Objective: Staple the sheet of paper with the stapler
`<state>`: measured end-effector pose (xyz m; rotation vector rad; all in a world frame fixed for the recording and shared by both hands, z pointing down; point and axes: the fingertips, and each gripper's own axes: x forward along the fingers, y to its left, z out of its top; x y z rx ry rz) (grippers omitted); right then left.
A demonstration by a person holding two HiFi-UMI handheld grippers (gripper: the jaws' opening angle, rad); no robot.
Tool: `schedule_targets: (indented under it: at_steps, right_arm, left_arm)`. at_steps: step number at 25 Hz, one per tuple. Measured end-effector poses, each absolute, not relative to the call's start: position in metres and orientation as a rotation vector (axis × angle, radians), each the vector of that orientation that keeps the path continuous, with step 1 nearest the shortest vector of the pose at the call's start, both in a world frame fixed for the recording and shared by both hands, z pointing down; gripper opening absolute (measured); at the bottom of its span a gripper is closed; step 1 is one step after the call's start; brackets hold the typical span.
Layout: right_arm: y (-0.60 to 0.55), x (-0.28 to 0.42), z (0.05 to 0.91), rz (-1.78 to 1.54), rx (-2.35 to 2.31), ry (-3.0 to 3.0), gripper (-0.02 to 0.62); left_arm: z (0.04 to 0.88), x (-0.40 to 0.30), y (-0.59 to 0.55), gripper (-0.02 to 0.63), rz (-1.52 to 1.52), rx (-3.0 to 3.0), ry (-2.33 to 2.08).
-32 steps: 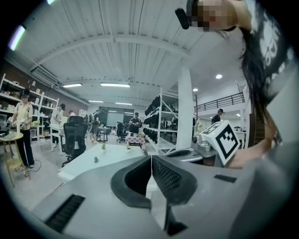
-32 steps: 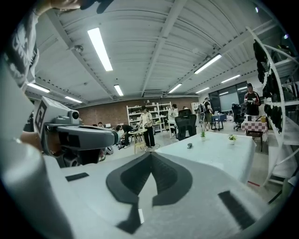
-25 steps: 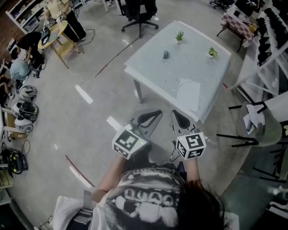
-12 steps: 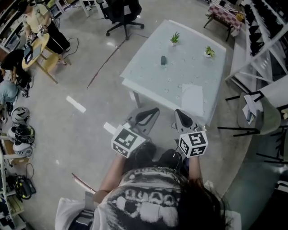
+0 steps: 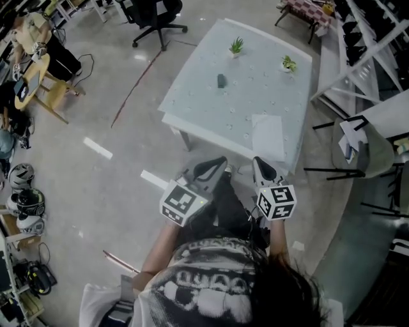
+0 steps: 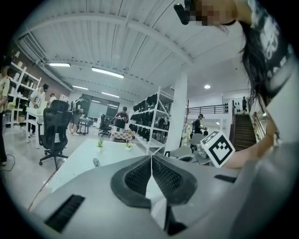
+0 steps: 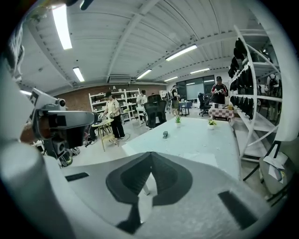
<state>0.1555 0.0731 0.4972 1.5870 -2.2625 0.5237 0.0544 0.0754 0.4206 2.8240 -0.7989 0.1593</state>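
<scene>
While both hang short of the table point(image 5: 204, 108), left gripper point(image 5: 220, 163), right gripper point(image 5: 258, 163): jaws pressed together, empty.
Sheet of paper point(image 5: 267, 135): near table edge; a closed-jaw nudge may push it off.
Stapler point(image 5: 221, 80): mid-table, well beyond.

The table point(image 5: 198, 96) stood in front of the person. The sheet of paper point(image 5: 268, 135) lay on the table, close to its near right corner. The stapler point(image 5: 221, 80) sat on the table too, further back and to the left, well apart from the paper. A small plant point(image 5: 236, 46) stood by the table's far edge, and a second small plant point(image 5: 289, 62) stood to its right. An office chair point(image 5: 153, 13) stood behind the table's far left corner. Shelves point(image 5: 361, 35) stood to the table's right.
</scene>
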Motion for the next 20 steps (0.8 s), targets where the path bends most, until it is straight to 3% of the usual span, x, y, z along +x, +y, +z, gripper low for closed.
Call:
schedule_targets:
  at_steps: [8, 16, 20]
  right_arm:
    - [0.028, 0.214, 0.536, 0.569, 1.658, -2.136, 0.002]
    - [-0.022, 0.3, 0.625, 0.717, 1.658, -1.842, 0.124]
    - [-0.038, 0.334, 0.657, 0.783, 1.64, -1.743, 0.136]
  left_arm:
    - [0.421, 0.066, 0.039, 0.006, 0.19, 2.84, -0.802]
    - [0.409, 0.084, -0.025, 0.005, 0.249, 2.893, -0.806]
    - [0.409, 0.098, -0.054, 0.005, 0.278, 2.9, -0.818]
